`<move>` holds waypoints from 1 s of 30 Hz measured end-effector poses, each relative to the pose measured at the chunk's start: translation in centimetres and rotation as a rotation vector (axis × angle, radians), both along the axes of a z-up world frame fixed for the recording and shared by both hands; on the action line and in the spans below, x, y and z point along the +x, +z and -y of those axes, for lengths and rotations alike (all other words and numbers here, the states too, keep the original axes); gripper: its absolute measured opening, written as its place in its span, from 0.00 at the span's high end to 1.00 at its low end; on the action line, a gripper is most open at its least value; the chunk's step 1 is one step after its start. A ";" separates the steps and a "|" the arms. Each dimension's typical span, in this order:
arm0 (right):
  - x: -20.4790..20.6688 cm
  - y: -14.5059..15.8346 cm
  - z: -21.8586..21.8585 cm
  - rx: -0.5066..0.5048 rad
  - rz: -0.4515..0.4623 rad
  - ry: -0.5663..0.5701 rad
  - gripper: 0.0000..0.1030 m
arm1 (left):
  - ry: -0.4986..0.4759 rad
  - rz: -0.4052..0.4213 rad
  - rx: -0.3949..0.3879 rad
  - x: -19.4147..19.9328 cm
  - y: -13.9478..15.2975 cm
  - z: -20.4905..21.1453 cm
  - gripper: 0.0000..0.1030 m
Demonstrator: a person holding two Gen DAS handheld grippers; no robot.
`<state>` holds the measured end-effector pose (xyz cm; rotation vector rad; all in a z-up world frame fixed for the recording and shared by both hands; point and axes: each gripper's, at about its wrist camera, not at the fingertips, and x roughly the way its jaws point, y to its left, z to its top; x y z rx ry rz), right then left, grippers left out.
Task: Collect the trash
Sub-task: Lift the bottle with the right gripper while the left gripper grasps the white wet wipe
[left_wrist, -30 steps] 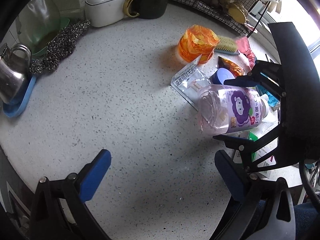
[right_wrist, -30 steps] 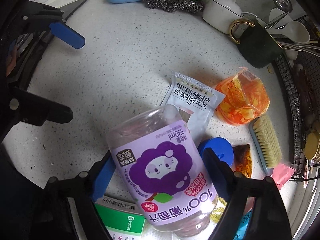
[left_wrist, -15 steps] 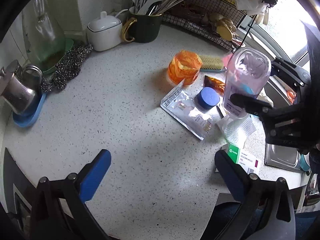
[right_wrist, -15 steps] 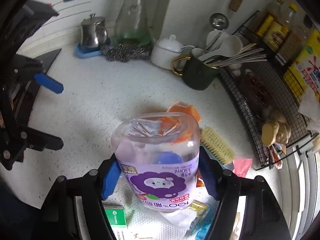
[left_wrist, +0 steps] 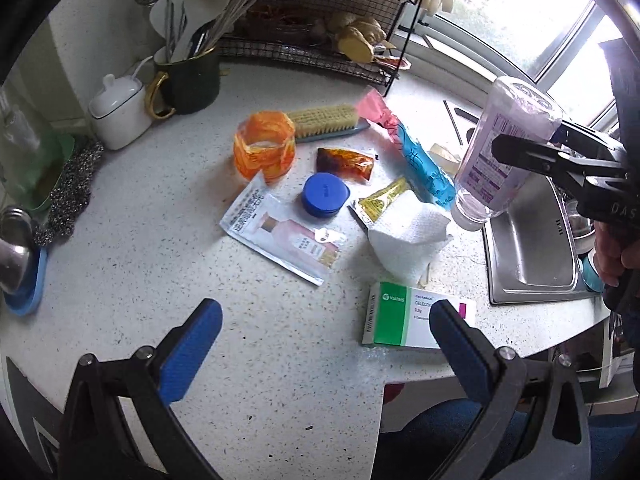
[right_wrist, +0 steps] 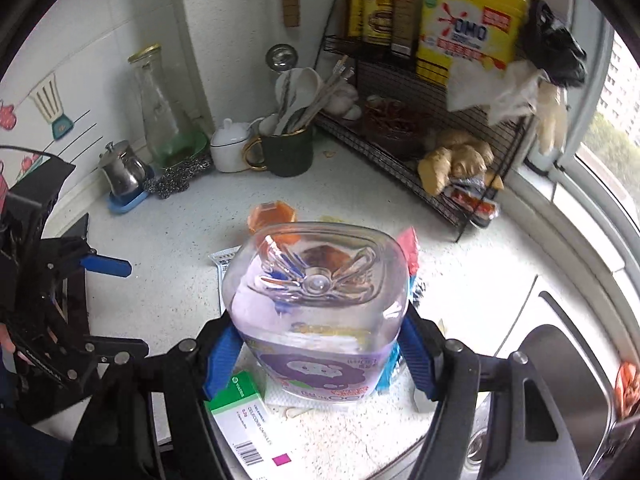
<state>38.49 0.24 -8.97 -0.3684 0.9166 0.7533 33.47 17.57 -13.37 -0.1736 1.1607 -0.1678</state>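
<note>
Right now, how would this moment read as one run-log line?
task: collect trash | right hand-held gripper: shut on juice bottle, lifted off counter | left hand-held gripper: open, empty | wrappers, medicine box uncollected

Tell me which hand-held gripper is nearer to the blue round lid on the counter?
Left. The left hand-held gripper hovers open over the counter, short of the blue round lid. The right hand-held gripper is lifted off to the sink side, clamped on the purple bottle.

We see the clear plastic bottle (right_wrist: pixel 316 312) with purple label held base-up, clear of the tabletop (left_wrist: pixel 160 248), and below it the trash we note there: crumpled white paper towel (left_wrist: pixel 404 236), green-white medicine box (left_wrist: pixel 400 320), flat sachet (left_wrist: pixel 280 236), blue lid (left_wrist: pixel 325 194), orange wrapper (left_wrist: pixel 264 148).
</note>
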 end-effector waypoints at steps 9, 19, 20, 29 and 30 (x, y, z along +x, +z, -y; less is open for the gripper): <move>-0.9 -1.1 5.3 -0.018 -0.077 -0.240 0.34 | -0.139 -0.024 0.002 2.4 -1.0 3.8 0.00; -1.7 -2.5 8.8 0.024 -0.140 -0.414 0.34 | -0.331 -0.114 -0.041 6.6 -4.6 10.0 0.00; -1.7 -2.6 9.0 0.029 -0.144 -0.425 0.34 | -0.342 -0.130 -0.037 7.0 -5.1 10.6 0.00; -2.3 -3.4 10.2 0.067 -0.178 -0.544 0.34 | -0.368 -0.195 -0.027 9.4 -8.4 13.7 0.02; -2.4 -3.4 10.3 0.072 -0.183 -0.555 0.34 | -0.378 -0.201 -0.016 9.6 -8.6 14.1 0.04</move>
